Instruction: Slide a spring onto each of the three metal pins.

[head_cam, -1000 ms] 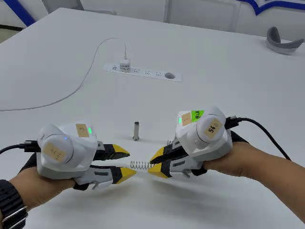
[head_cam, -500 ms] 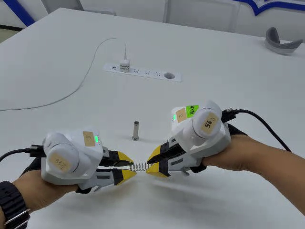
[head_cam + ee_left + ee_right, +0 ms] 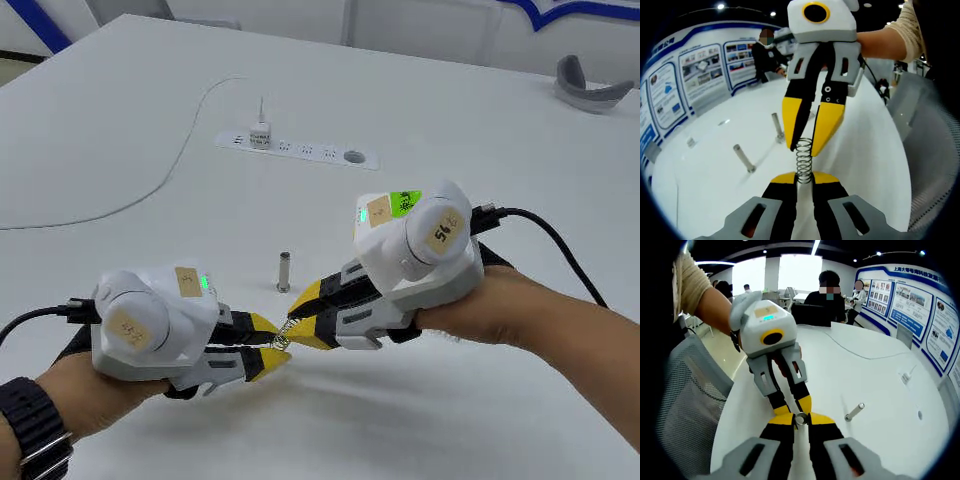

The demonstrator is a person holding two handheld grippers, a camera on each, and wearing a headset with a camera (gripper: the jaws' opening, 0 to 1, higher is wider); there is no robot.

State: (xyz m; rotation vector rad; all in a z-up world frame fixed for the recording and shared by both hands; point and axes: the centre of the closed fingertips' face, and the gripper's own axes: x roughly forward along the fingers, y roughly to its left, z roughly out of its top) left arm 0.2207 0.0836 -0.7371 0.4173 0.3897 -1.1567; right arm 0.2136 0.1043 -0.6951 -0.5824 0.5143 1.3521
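Steel coil is what it all hangs on: the spring (image 3: 283, 335) sits short and squeezed between two noses, clear of the tabletop (image 3: 450, 160). The left gripper (image 3: 268, 340) is clenched on its near end and the right gripper (image 3: 298, 318) pinches the far end. Whether a pin runs inside the coil, I cannot tell.

My worry is that a spring pressed end to end like this could bow sideways and flick out if either pinch slackens or the two noses drift off line. It would then roll away across the smooth top. A shove too far could also jam the yellow tips together. One pin (image 3: 284, 272) stands upright just beyond the tips, near enough to be knocked over.

Both hands hold low over the top, nose to nose, the right one a little higher and tilted down toward the left.
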